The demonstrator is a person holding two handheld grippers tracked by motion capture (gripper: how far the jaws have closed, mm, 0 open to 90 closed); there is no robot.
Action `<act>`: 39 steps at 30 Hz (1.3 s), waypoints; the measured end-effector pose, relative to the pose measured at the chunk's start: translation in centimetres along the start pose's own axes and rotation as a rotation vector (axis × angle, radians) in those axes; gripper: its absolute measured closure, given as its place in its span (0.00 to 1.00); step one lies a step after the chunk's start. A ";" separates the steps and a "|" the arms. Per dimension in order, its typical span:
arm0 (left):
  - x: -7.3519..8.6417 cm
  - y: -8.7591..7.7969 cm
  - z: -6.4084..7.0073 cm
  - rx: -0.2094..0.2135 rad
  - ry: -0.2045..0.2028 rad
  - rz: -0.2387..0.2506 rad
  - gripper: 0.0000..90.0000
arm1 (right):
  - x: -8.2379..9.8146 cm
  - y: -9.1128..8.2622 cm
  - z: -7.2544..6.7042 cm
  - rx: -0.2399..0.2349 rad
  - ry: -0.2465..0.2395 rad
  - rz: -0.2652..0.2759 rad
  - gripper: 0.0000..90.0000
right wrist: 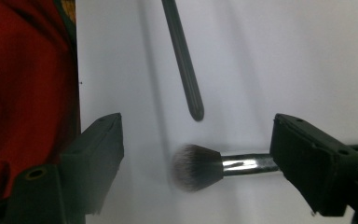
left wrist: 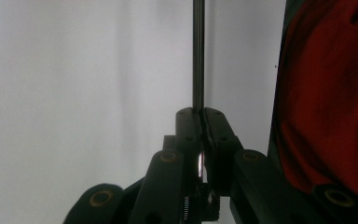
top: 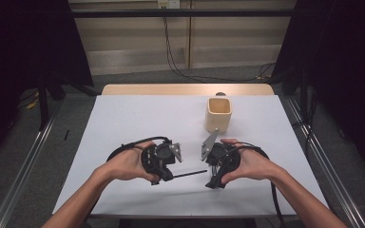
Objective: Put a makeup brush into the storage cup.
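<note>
Two claws: on the white table (top: 123, 118), near edge.
Left gripper (left wrist: 200, 112): clamped on thin dark rod (left wrist: 198, 51), which runs to twelve o'clock.
Right gripper (right wrist: 196, 140): jaws apart, nothing gripped.
Makeup brush (right wrist: 198, 167): between the jaws, handle toward three o'clock.

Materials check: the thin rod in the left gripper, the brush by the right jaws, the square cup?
Thin rod: dark, smooth, faint sheen; coated metal or plastic, can't tell.
Brush: soft grey bristles, likely synthetic; its ferrule mirrors light, so polished metal.
Square cup: pale tan, matte; looks like light wood or bamboo, possibly plastic.
</note>
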State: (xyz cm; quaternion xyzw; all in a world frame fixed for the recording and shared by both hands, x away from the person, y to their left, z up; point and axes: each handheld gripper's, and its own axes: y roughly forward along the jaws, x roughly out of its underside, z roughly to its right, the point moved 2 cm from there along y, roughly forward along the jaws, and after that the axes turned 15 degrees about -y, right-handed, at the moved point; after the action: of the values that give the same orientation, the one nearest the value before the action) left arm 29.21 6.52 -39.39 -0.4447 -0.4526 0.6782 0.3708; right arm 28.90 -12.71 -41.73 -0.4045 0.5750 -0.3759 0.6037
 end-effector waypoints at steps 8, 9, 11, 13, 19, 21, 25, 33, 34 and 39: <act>-0.2 0.7 0.1 0.002 -0.008 0.006 0.95 | -0.5 0.4 0.5 -0.019 -0.029 -0.005 0.43; -0.2 0.8 0.1 0.002 -0.008 0.010 0.95 | -0.5 0.5 0.6 -0.021 -0.045 0.001 0.46; -0.3 0.9 0.1 0.000 0.003 0.000 0.95 | -0.7 0.5 0.6 -0.023 -0.046 -0.002 0.50; -0.3 0.9 0.1 0.005 0.003 -0.004 0.95 | -0.8 0.5 0.5 -0.028 -0.056 0.001 0.54; -0.4 1.2 0.0 0.003 -0.013 0.009 0.95 | -1.0 0.6 0.5 -0.036 -0.060 0.019 0.67; -0.5 1.2 -0.1 0.005 -0.006 0.005 0.95 | -1.1 0.6 0.5 -0.039 -0.069 0.029 0.71; -0.4 1.4 -0.2 0.000 -0.021 0.019 0.95 | -1.3 0.6 0.5 -0.040 -0.075 0.037 0.77; -0.3 1.5 -0.2 0.006 -0.012 0.016 0.95 | -1.6 0.7 0.5 -0.048 -0.083 0.039 0.87; -0.3 1.5 -0.2 0.008 -0.013 0.017 0.95 | -1.6 0.7 0.6 -0.047 -0.081 0.041 0.89; -0.3 1.6 -0.1 0.007 -0.017 0.039 0.95 | -1.4 0.8 0.7 -0.050 -0.089 0.035 0.93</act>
State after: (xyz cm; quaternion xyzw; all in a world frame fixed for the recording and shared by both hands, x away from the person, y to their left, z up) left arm 29.25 5.81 -40.82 -0.4463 -0.4446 0.6907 0.3552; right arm 29.47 -11.03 -41.93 -0.4257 0.5638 -0.3322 0.6249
